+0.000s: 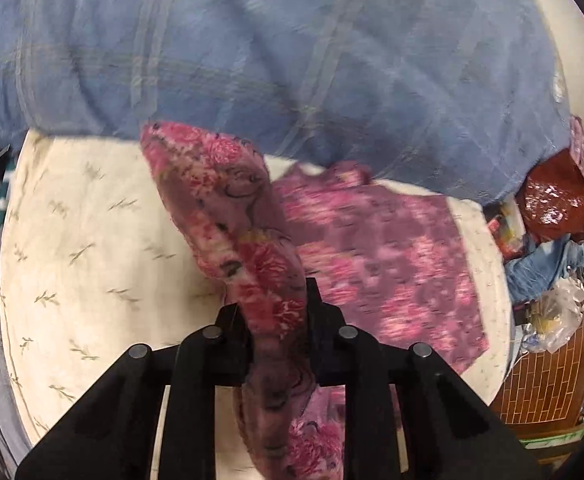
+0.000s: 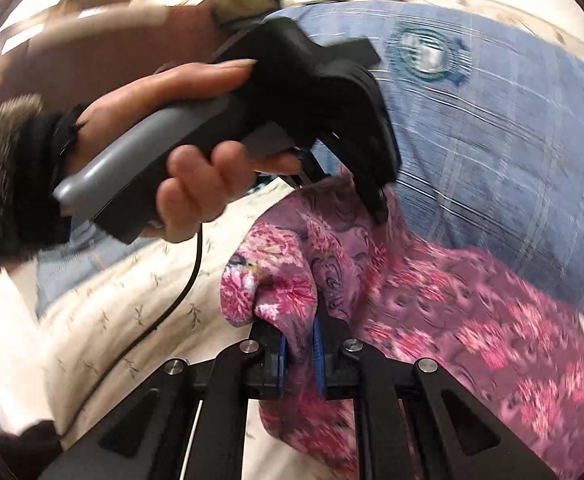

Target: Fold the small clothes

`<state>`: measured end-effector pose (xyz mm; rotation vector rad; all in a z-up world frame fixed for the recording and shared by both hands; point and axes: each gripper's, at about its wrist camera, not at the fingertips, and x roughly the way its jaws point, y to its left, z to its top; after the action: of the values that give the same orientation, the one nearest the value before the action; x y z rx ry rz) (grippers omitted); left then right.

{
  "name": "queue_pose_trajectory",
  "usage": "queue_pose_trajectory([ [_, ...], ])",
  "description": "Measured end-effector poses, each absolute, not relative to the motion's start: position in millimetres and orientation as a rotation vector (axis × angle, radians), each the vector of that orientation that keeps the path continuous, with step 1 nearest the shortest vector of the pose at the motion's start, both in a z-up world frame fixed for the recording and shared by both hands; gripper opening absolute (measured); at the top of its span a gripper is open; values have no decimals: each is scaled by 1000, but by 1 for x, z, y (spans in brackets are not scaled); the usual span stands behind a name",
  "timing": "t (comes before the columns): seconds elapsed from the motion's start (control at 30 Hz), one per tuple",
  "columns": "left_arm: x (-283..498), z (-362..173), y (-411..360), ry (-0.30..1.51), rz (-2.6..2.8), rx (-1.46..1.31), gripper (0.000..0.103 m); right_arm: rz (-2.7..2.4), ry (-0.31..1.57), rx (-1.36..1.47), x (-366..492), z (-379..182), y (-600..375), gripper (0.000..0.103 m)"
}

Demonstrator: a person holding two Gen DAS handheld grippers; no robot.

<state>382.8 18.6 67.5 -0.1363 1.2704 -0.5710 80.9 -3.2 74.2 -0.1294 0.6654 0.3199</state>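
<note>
Left wrist view: the left gripper (image 1: pixel 277 312) pinches a pink floral cloth (image 1: pixel 380 256); the right gripper (image 2: pixel 302 332) is clamped on the same cloth above a cream sheet (image 1: pixel 83 248).

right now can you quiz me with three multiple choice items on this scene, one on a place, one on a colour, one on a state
1. Where does the floral garment lie?
A. on the cream leaf-print sheet
B. on a wooden chair
C. inside a basket

2. What colour is the big checked blanket behind the garment?
A. green
B. blue
C. orange

3. What is the right claw doing?
A. standing open over bare sheet
B. shut on a folded-up edge of the garment
C. holding a plastic bag

Answers:
1 A, the pink cloth spreads flat over the cream sheet in both wrist views.
2 B, the checked cover fills the top of the left wrist view in blue.
3 B, cloth bunches between its blue-padded fingers; the left claw pinches the same garment too.
</note>
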Motion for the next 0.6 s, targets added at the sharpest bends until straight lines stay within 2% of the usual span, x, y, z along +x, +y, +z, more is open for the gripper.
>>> queue_pose_trajectory([
  [0.13,373,94,-28,1223,-598,-100,19,284,662,14,69,89,-49,10],
  [0.2,369,103,-58,1205,-617,-84,14,251,657,93,61,94,-80,10],
  [0.3,365,102,-106,1206,-626,-32,13,195,660,206,48,93,-130,9],
  [0.37,364,90,-143,1220,-627,14,7,166,670,256,43,88,-155,8],
  [0.53,364,36,-202,1333,-551,127,7,127,736,413,38,56,-211,8],
  [0.6,364,18,-209,1365,-510,176,7,122,766,455,36,43,-224,14],
])
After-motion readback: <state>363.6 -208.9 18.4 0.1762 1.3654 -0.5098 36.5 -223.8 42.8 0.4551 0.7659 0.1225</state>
